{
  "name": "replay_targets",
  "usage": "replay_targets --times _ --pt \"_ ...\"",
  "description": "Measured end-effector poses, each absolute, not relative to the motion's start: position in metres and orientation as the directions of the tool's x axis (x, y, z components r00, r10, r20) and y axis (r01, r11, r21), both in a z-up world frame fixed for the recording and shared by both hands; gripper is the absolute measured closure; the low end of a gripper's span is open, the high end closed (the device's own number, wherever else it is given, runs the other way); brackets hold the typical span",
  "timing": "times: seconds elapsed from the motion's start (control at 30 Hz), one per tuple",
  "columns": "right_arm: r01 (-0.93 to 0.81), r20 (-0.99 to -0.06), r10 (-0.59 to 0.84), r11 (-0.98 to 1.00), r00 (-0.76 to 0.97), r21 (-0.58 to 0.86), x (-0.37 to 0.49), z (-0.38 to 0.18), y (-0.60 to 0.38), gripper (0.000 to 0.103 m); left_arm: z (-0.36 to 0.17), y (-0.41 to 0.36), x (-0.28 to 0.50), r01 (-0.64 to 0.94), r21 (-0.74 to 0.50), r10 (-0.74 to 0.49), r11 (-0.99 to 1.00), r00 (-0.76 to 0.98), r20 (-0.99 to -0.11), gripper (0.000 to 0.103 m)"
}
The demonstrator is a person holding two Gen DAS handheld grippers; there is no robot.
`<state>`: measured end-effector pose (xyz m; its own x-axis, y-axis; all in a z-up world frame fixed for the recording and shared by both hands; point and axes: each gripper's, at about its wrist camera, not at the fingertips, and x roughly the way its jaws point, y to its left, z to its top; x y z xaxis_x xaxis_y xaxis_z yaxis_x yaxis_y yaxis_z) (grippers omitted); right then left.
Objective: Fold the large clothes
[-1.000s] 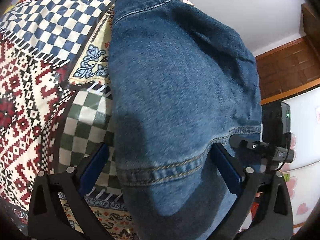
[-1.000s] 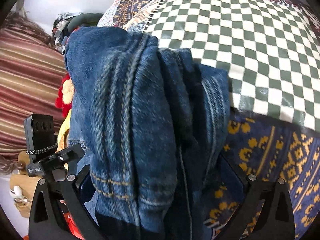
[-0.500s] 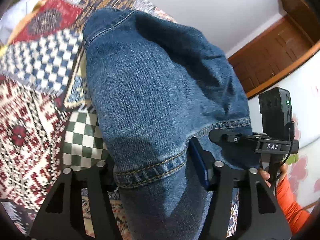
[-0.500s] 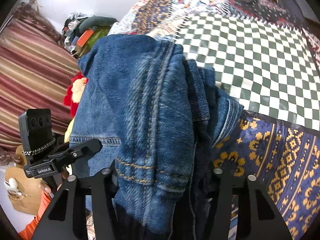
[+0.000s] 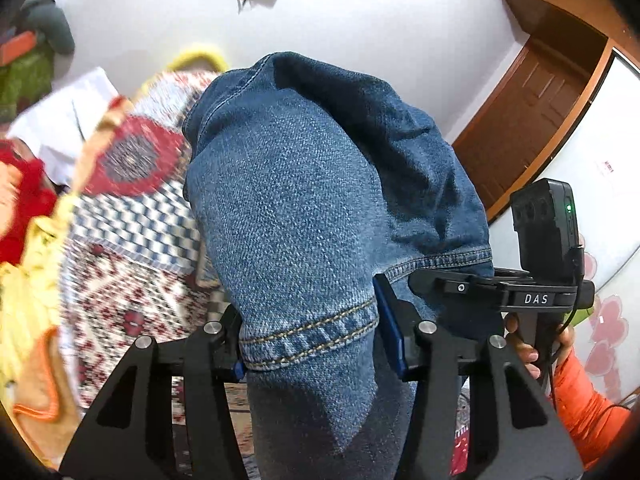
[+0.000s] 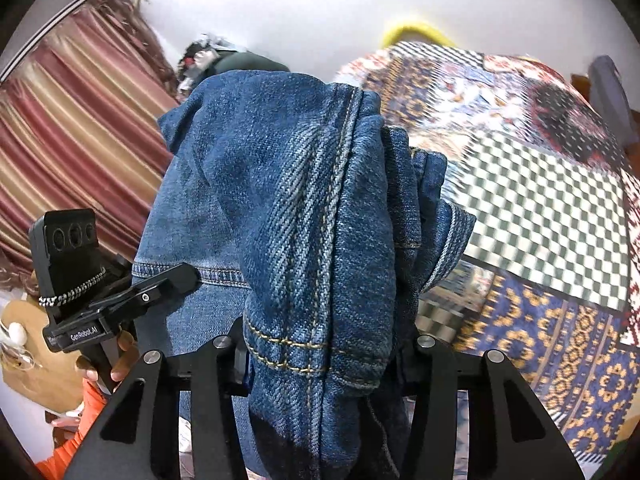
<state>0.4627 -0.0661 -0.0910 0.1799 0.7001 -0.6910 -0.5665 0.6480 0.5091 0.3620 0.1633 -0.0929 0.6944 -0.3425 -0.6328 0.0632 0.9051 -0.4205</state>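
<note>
Blue denim jeans (image 5: 312,200) hang bunched and lifted above the patchwork bedspread (image 5: 132,240). My left gripper (image 5: 310,336) has its jaws closing, with the pads pressing a stitched hem fold between them. In the right wrist view, my right gripper (image 6: 324,356) is likewise closing, and it clamps a thick bundle of the jeans (image 6: 280,200) at a seam. Each view shows the other gripper alongside, the right one (image 5: 544,276) and the left one (image 6: 100,300), held by hands with orange sleeves. The denim hides the fingertips' inner faces.
The patchwork bedspread (image 6: 540,220) spreads to the right below the jeans. A striped curtain (image 6: 72,128) hangs at left, a wooden door (image 5: 532,92) stands at right. A red and yellow soft thing (image 5: 24,216) lies at the bed's left. A white wall is behind.
Both grippers went from wide open around the denim to clamped on it. They rose together with the jeans, so the bed has dropped lower and more wall shows.
</note>
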Motion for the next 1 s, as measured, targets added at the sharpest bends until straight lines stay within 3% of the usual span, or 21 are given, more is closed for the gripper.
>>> replay_targets --times 0.27,0.67,0.83,1.0 --pt "-0.580 -0.718 0.682 0.644 0.139 0.499 0.435 -0.101 -0.004 0.058 -0.106 0.219 0.326 -0.005 -0.445 -0.323 0.895 0.682 -0.656 0.052" --pt "-0.513 -0.828 0.557 0.693 -0.065 0.507 0.436 -0.229 0.070 0.057 -0.258 0.286 0.311 -0.181 -0.585 -0.431 0.791 0.514 -0.742 0.049" --pt "-0.555 -0.837 0.542 0.674 -0.075 0.487 0.442 -0.243 0.077 0.045 -0.294 0.302 0.298 -0.240 -0.645 -0.457 0.725 0.533 -0.712 0.039" --pt "-0.554 -0.843 0.532 0.681 -0.076 0.479 0.439 -0.250 0.061 0.029 -0.277 0.287 0.286 -0.235 -0.496 -0.320 0.836 0.526 -0.788 0.034"
